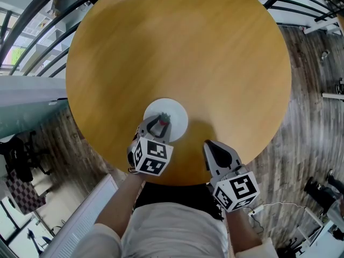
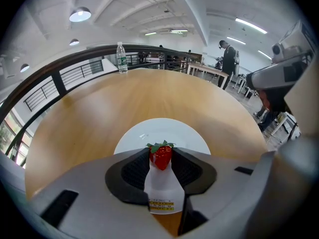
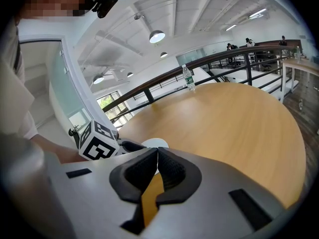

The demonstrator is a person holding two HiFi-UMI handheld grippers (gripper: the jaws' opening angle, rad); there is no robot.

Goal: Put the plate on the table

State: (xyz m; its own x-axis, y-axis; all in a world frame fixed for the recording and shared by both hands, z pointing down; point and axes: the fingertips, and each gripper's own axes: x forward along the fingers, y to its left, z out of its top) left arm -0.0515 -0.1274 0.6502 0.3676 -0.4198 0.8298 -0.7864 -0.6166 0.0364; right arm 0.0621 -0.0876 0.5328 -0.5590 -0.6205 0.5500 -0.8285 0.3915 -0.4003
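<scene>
While plate (image 1: 176, 112) is already lying flat on desk (image 1: 177, 47) by near edge, left claw (image 1: 159, 126) is gripping strawberry (image 2: 161, 156) just over plate's near rim; right claw (image 1: 207, 145) is resting closed, empty, farther off.

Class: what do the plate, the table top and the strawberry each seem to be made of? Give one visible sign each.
Plate: glazed ceramic or melamine; smooth white, with a glossy glint.
Table top: wood or wood veneer, satin; tan with streaky grain.
Strawberry: probably plastic; even red, stiff green leaves, though real fruit is possible.
</scene>
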